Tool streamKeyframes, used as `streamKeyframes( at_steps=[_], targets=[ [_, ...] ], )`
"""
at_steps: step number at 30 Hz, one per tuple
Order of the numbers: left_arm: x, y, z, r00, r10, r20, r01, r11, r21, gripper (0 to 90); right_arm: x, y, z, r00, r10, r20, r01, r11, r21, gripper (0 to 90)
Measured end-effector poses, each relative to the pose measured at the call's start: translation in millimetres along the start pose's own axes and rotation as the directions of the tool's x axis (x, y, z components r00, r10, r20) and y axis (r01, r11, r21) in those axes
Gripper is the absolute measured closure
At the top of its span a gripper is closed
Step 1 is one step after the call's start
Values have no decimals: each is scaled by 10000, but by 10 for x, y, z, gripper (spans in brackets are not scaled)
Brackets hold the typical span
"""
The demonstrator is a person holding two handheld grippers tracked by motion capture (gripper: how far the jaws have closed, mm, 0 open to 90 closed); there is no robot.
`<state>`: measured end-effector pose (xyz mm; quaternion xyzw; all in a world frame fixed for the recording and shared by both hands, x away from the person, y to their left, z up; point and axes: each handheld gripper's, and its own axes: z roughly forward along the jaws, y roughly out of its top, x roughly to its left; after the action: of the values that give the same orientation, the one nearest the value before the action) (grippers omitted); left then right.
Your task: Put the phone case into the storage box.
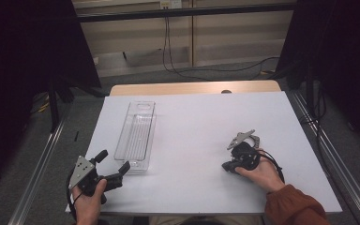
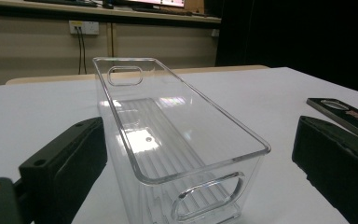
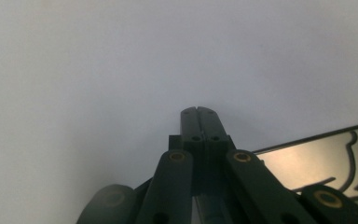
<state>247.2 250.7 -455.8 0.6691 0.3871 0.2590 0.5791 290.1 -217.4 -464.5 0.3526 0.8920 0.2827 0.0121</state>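
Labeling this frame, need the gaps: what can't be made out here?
- High view: right gripper jaws, covered by its own body and the hand.
- Right gripper view: flat glossy thing at the lower right, cut by the frame edge, so its identity is unclear.
- Left gripper view: dark flat item at the right, cut off by the edge; clear bin base, cut off at the bottom.

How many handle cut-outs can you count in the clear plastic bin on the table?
2: one in the near end wall of the clear plastic bin, between the left gripper's open jaws, and one in the far end wall.
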Motion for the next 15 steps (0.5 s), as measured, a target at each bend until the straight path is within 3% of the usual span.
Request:
streamKeyframes(
  at_steps=[15],
  targets=[
    [-6,0,12,10000,-14,97,14,10000,-13,33,-26,-258,-170,9990,414,157,-413,9991,-39,900]
  ],
)
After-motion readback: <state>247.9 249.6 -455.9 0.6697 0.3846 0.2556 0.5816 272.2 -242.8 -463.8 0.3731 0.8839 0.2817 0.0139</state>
